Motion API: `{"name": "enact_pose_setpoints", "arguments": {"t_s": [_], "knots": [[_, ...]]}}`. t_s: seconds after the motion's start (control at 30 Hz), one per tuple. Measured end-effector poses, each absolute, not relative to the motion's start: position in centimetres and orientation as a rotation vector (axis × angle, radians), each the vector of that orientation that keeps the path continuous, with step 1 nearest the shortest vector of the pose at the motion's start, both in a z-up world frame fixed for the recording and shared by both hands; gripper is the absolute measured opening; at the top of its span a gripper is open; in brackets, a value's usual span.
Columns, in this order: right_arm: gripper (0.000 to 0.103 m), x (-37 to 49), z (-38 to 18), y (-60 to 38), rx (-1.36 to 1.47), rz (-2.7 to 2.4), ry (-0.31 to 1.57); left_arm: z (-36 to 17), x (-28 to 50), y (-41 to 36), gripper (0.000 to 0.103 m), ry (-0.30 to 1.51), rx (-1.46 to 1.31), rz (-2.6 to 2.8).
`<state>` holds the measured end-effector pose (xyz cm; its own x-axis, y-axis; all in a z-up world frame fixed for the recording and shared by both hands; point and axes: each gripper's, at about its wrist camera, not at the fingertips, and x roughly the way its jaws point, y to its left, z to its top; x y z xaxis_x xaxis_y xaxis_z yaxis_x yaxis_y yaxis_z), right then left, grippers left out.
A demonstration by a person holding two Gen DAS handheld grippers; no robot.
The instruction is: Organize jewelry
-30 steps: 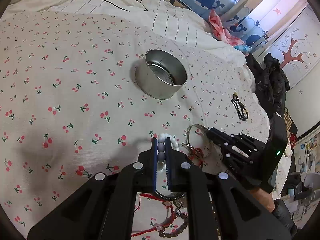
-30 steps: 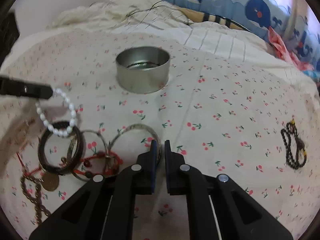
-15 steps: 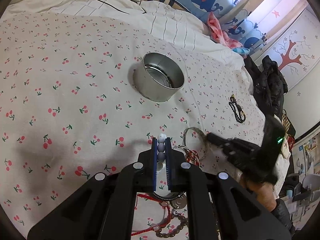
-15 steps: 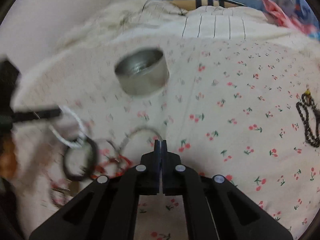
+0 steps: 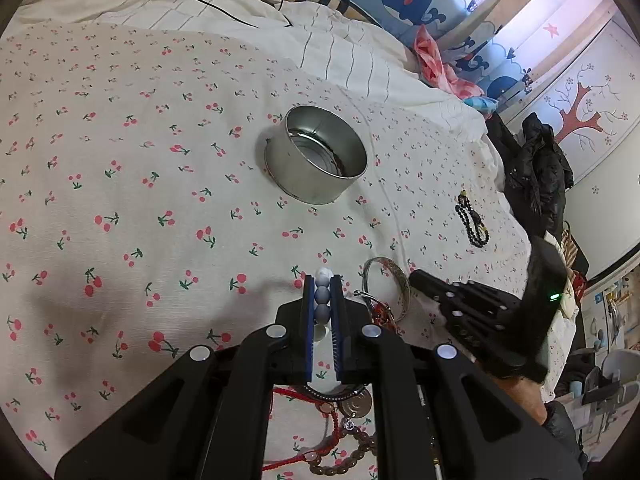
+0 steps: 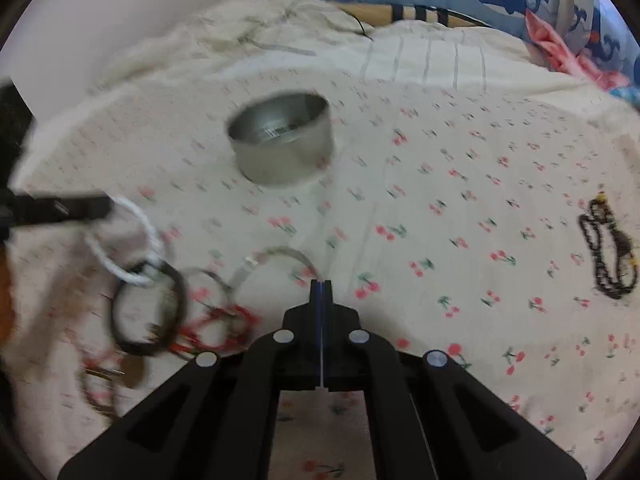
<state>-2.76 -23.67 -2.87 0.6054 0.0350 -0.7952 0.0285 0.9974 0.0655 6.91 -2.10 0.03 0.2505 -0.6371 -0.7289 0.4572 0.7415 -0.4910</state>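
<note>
The white bead bracelet point(image 5: 322, 300) sits pinched between the left gripper's point(image 5: 322, 280) nearly closed jaws, its beads in a row along the fingers, toward the tin point(image 5: 316, 154). In the right view its loop point(image 6: 132, 236) hangs from the fingers, above the cherry-print sheet point(image 5: 140, 200). The right gripper point(image 6: 321, 282) is fully closed with nothing between its jaws, tips just beside the silver bangle point(image 6: 280, 258). A black bead string point(image 6: 608, 256) lies well apart to the right, long axis running away from the camera. No readable writing.
</note>
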Motion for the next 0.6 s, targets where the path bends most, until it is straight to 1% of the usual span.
{"name": "enact_pose_setpoints", "arguments": {"t_s": [0.13,0.23,0.3,0.33,0.37,0.43,0.6], "knots": [[0.001,-2.4,-4.3,-24.0,0.128,0.029,0.982,0.0,6.9,-2.1,0.007,1.086,-0.193,-0.752],[0.002,-2.5,-3.7,-24.4,0.211,0.059,0.989,0.0,6.9,-2.0,0.007,1.085,-0.197,-0.752],[0.014,-2.6,-3.4,-24.4,0.204,0.045,0.988,-0.1,6.9,-2.1,0.007,1.086,-0.198,-0.752],[0.030,-2.6,-3.3,-24.6,0.212,0.051,0.982,-0.1,7.0,-2.0,0.007,1.086,-0.198,-0.753],[0.053,-2.7,-3.3,-24.9,0.240,0.060,0.972,-0.1,7.0,-2.1,0.007,1.087,-0.198,-0.752],[0.090,-2.8,-3.1,-25.2,0.282,0.105,0.944,-0.1,7.0,-2.0,0.007,1.085,-0.197,-0.754],[0.090,-2.9,-2.3,-23.9,0.194,0.053,0.909,-0.1,7.0,-2.0,0.007,1.085,-0.197,-0.754]]}}
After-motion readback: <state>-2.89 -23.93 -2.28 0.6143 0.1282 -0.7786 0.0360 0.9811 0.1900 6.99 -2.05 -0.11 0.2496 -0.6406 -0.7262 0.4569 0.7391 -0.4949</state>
